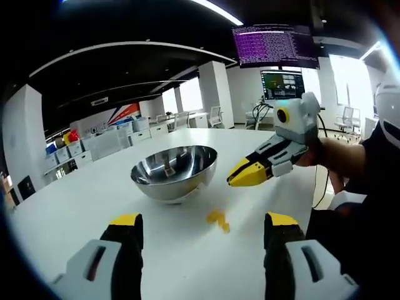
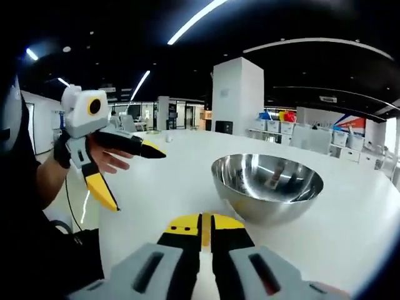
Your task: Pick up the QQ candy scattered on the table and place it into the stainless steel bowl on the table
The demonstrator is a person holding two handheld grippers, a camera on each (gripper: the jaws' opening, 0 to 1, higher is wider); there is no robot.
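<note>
Left gripper view: left tongs (image 1: 203, 226) spread wide, empty, hovering above the table (image 1: 81, 206), with yellow candy (image 1: 218, 219) lying just beyond and between their tips. The bowl (image 1: 174, 170) sits farther, slightly left. Right tongs (image 1: 245, 175) clenched, nothing seen between them, near the bowl's right. Best: lower the left straight over the candy, close gently, lift, release over the bowl centre.
</note>
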